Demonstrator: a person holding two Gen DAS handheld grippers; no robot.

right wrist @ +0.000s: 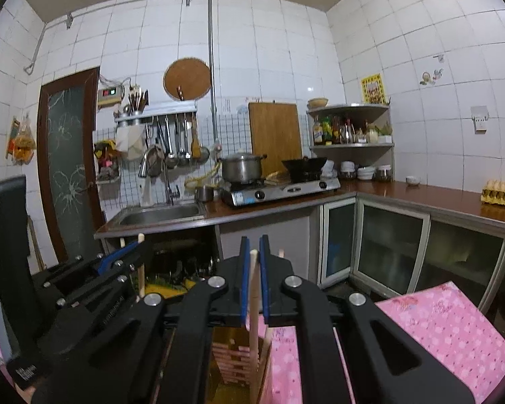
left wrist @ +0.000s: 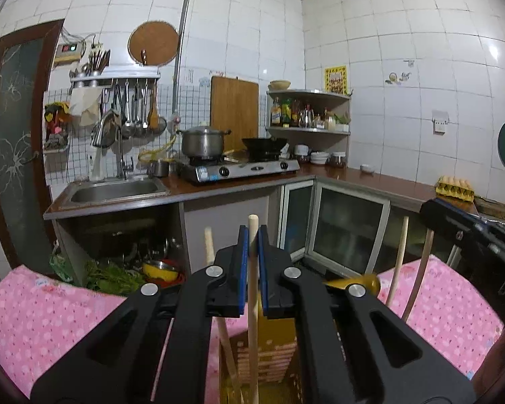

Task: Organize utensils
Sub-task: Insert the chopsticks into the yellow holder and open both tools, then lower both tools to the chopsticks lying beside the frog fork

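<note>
Left wrist view: left gripper (left wrist: 252,235) clamps a stick (left wrist: 253,289) over the holder (left wrist: 266,353), right gripper (right wrist: 254,245) clamps another stick (right wrist: 254,289); other sticks already stand inside, both held ones still unreleased.

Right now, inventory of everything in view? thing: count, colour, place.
Thin wooden sticks: several, pale, upright in the holder.
Slatted wooden utensil holder: one, tan, on the cloth below both tools.
Floral cloth: one, pink, foreground.
Steel lidded pot: one, silver, on the stove.
Wok: one, black, on the stove.
Egg tray: one, yellow, right counter.
Left tool: black, blue pads, shut on a stick.
Right tool: same, shut on a stick.
</note>
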